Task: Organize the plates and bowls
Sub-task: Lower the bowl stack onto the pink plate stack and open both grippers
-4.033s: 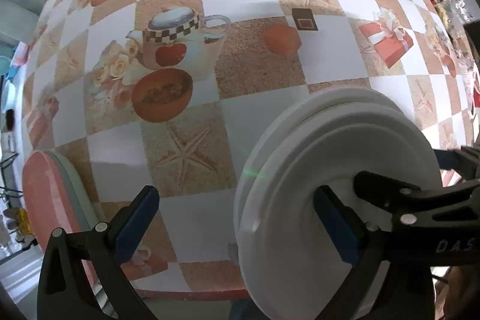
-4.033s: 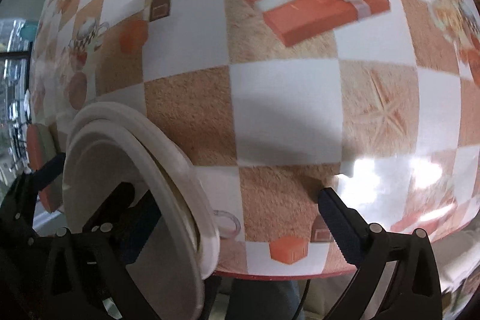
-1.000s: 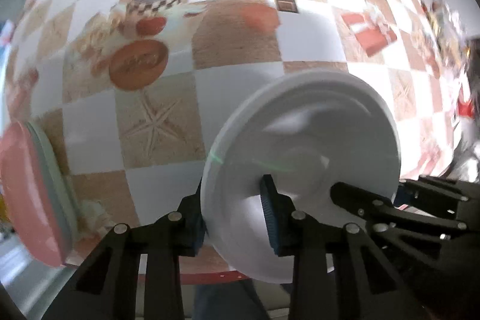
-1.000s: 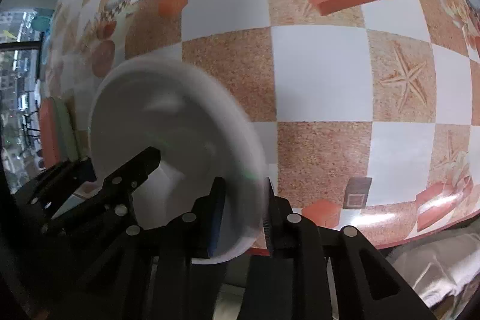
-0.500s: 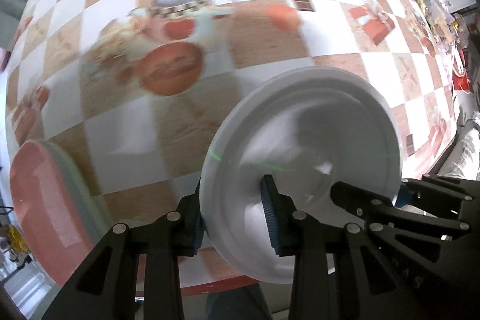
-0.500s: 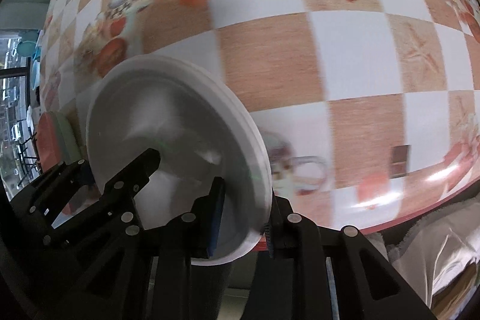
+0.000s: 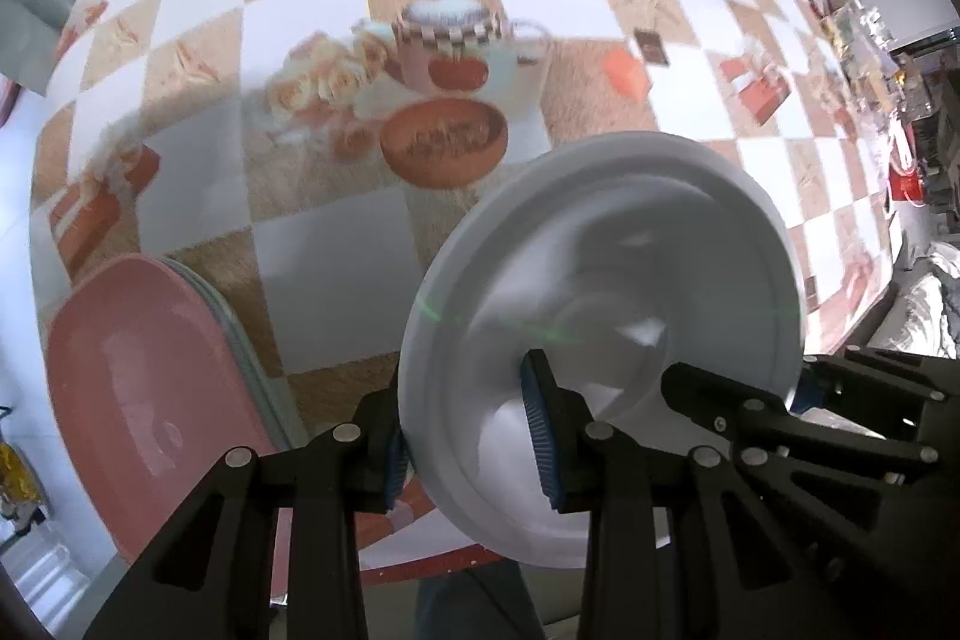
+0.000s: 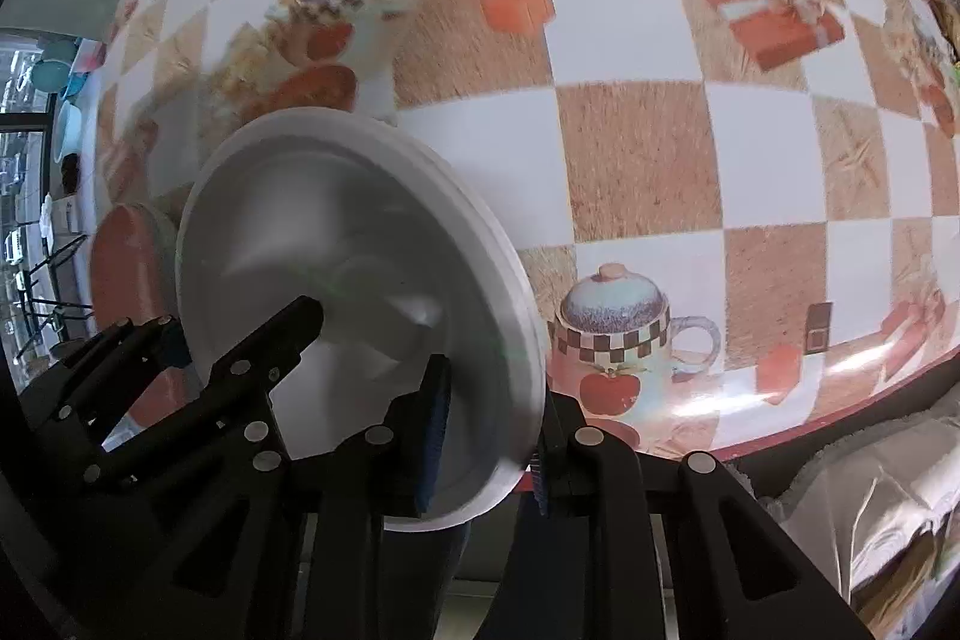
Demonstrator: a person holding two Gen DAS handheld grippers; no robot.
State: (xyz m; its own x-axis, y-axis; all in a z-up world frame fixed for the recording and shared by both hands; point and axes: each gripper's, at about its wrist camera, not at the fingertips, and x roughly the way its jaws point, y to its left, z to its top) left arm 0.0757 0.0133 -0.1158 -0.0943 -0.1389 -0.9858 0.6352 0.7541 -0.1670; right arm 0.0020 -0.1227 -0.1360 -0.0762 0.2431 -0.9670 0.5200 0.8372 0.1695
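Glossy tablecloth — smooth white plates

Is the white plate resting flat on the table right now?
No, the white plate is held up off the table by both grippers, each clamping its rim.

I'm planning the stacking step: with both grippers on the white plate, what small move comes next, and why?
Probably carry the white plate sideways toward the pink plate stack. The left gripper and right gripper each clamp opposite rims, holding it clear above the table.
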